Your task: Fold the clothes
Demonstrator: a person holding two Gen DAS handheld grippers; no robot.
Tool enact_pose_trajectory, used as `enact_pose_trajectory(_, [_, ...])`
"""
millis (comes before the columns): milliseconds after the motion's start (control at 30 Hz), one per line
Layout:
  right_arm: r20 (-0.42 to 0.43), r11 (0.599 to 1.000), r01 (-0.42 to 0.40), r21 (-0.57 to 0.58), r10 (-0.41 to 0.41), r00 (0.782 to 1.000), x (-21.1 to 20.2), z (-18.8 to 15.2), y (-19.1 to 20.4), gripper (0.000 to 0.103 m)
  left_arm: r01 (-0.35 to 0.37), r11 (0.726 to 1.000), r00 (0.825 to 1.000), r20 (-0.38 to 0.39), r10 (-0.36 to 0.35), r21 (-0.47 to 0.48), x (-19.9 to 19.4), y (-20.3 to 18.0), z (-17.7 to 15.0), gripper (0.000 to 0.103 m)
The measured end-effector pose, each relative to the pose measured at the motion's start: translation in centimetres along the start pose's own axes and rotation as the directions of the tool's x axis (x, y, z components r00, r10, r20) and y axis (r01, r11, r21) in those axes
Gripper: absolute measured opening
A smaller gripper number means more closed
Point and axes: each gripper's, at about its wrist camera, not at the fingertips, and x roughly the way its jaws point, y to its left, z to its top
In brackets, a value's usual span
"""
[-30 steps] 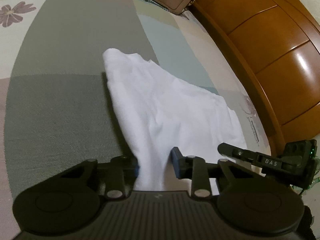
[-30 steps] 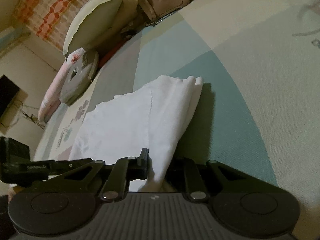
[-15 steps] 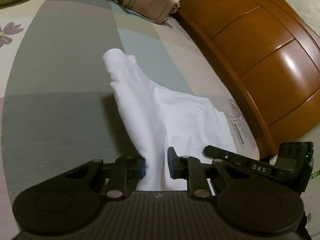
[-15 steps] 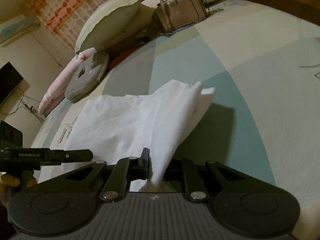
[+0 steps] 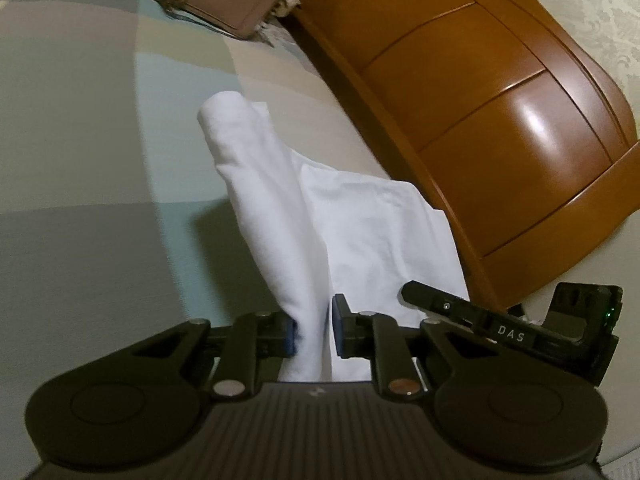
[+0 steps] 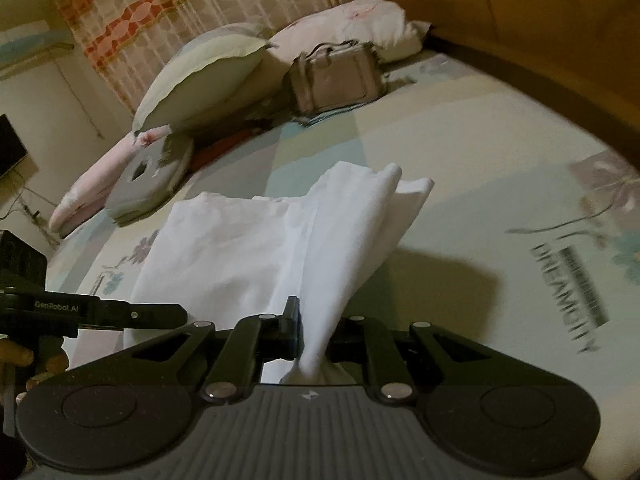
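A: Left gripper (image 5: pixel 311 334)?
B: Pinched on an edge of the white garment (image 5: pixel 360 224), blue pads pressed into the cloth, fold lifted off the bedsheet (image 5: pixel 80 240).
A: Right gripper (image 6: pixel 314 338)?
B: Clamped on the same white garment (image 6: pixel 248 256), jaws nearly together, fabric bunched between.
A: Garment location?
B: Partly flat on the sheet, near the wooden headboard (image 5: pixel 500 100). Beige handbag (image 6: pixel 334 76) and pillows (image 6: pixel 200 76) well apart, far end.

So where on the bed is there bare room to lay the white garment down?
Bare bedsheet lies between the white garment and the wooden footboard. Also left of it in the left wrist view. Crowded: handbag and pillows.
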Motion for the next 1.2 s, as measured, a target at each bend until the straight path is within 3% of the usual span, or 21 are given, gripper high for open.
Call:
enact_pose_trajectory(300, [0.035, 0.992, 0.125, 0.018, -0.126, 0.991, -2.2, 3.2, -4.9, 0.015, 0.125, 0.992, 0.991, -0.034, -0.126, -0.026, 6.9, -3.1, 2.1, 0.014])
enact_pose_trajectory(467, [0.022, 0.980, 0.196, 0.011, -0.197, 0.980, -2.1, 5.4, -7.3, 0.015, 0.155, 0.987, 0.987, -0.046, -0.156, -0.031, 10.5, -4.2, 3.0, 0.014])
enact_pose_trajectory(800, [-0.066, 0.958, 0.285, -0.023, -0.286, 0.956, 2.8, 8.7, -10.4, 0.015, 0.137, 0.985, 0.988, -0.052, -0.143, -0.103, 14.3, -3.5, 3.0, 0.013])
enact_pose_trajectory(1033, [-0.087, 0.949, 0.316, -0.016, -0.316, 0.945, 4.3, 9.3, -12.0, 0.015, 0.179, 0.976, 0.981, -0.053, -0.187, -0.125, 15.4, -2.7, 3.4, 0.013])
enact_pose_trajectory(1200, [-0.113, 0.939, 0.342, 0.020, -0.338, 0.934, 5.1, 8.2, -13.9, 0.022, 0.122, 0.986, 0.986, -0.101, -0.134, -0.117, 15.1, -0.9, 3.0, 0.014])
